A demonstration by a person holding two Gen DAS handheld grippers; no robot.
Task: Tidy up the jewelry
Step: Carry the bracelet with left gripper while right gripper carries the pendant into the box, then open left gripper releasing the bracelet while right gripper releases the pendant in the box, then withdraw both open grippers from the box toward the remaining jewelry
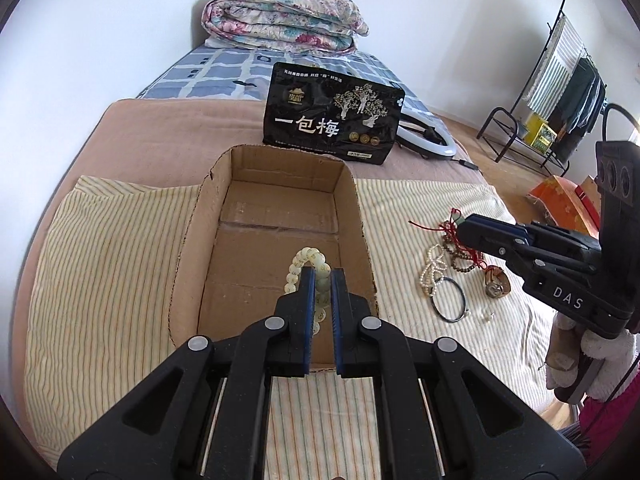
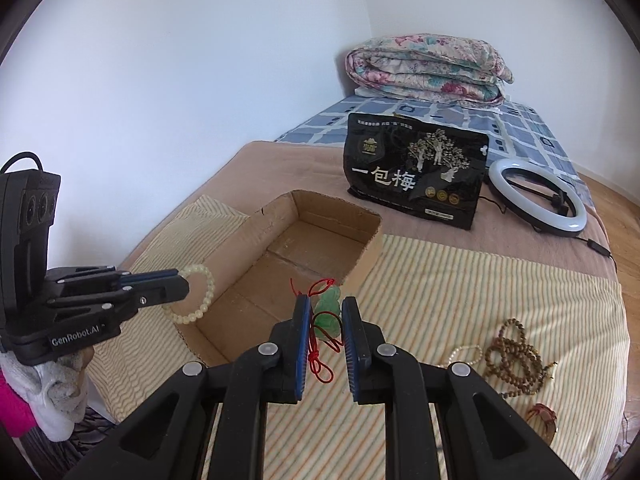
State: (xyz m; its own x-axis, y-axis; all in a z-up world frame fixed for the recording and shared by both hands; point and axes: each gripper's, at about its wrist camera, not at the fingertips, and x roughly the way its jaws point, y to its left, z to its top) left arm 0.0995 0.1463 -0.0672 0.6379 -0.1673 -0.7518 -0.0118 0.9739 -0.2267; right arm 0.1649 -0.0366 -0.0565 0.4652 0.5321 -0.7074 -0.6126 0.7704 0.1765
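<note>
On a bed spread with a cream striped cloth, an open, shallow brown cardboard box lies with its long axis running from 6 toward 12 o'clock in the left wrist view, its floor bare and its torn rim low on every side. The black left gripper is clamped on a pale cream beaded bracelet, which hangs as a loop above the near half of the box — in the right wrist view the loop stands nearly upright over the box's near left rim. The black right gripper, jaws narrow, pinches a green carved pendant on a red cord, the cord's ends trailing toward 6 o'clock, just short of the box's near right wall. At 3 o'clock of the box in the left wrist view, loose on the cloth, lie a white pearl strand, a dark thin bangle, brown wooden prayer beads and a brown-strapped wristwatch. A black printed snack bag stands upright just beyond the box's far wall — a white ring light lies flat beside it.
</note>
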